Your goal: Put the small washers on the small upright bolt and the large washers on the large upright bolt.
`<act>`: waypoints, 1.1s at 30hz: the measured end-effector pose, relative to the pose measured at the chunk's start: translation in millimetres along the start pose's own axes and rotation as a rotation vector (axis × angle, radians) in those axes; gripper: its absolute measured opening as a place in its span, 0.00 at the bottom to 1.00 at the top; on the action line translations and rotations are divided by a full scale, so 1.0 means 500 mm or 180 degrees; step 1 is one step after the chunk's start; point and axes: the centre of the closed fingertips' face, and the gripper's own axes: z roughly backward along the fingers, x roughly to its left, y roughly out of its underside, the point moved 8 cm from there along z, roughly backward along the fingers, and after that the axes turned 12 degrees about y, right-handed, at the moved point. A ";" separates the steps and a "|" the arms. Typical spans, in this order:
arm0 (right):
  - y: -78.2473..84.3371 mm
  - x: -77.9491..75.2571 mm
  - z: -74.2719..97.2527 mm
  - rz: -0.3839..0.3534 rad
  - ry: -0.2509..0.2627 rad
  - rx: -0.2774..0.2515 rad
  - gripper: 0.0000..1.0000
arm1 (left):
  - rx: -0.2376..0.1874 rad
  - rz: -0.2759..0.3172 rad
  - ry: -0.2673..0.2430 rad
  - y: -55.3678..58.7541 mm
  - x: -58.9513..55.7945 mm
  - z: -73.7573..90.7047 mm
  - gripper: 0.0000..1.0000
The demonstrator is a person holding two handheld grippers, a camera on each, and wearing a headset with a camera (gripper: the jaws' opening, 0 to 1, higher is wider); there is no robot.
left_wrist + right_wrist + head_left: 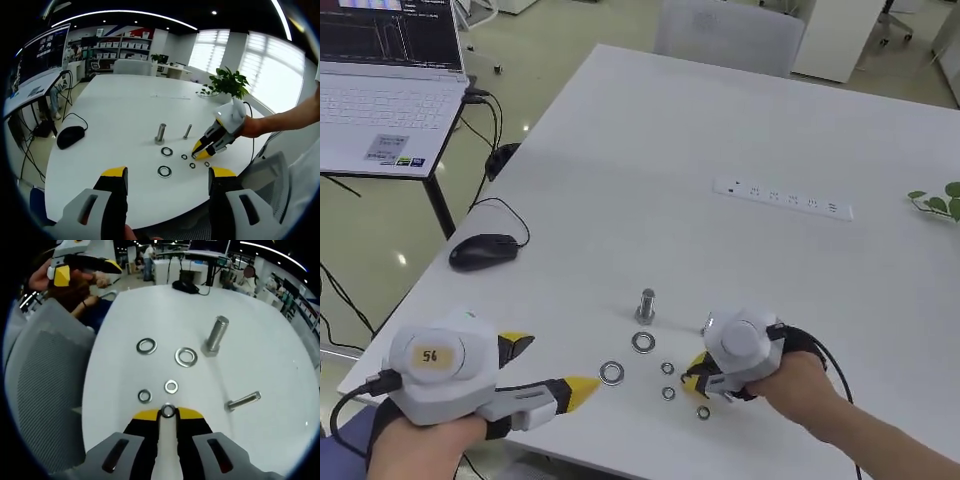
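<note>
The large bolt (645, 305) stands upright mid-table; the small bolt (708, 323) stands to its right, partly behind my right gripper (690, 378). Two large washers (643, 343) (612, 374) lie flat in front of the large bolt. Three small washers (667, 368) (668, 393) (703, 412) lie around the right gripper's tips. In the right gripper view my right gripper (168, 415) is shut on a small washer (168, 411), low over the table. My left gripper (552, 364) hovers open at the table's near edge, and its view looks over a large washer (164, 171).
A black mouse (483, 251) with its cable lies at the table's left edge. A white power strip (782, 196) sits further back on the right. A laptop (385, 100) stands on a side desk to the left, and a chair (725, 35) beyond the far edge.
</note>
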 end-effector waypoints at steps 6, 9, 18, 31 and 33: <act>-0.005 -0.015 0.022 -0.0090 0.0097 -0.0069 0.14 | 0.0002 0.0015 0.0000 0.003 0.001 0.000 0.65; -0.008 -0.025 0.029 -0.0123 0.0146 -0.0097 0.14 | 0.0001 0.0019 0.0005 0.002 0.000 -0.002 0.65; -0.031 -0.074 0.087 -0.0192 0.0451 -0.0237 0.14 | -0.0016 0.0014 0.0015 -0.002 0.000 -0.004 0.65; -0.065 -0.161 0.101 -0.0263 0.0706 -0.0205 0.14 | -0.0022 0.0017 0.0026 -0.003 -0.002 -0.006 0.65; -0.065 -0.163 0.095 -0.0260 0.0697 -0.0170 0.14 | -0.0031 0.0023 0.0019 -0.003 -0.001 -0.005 0.65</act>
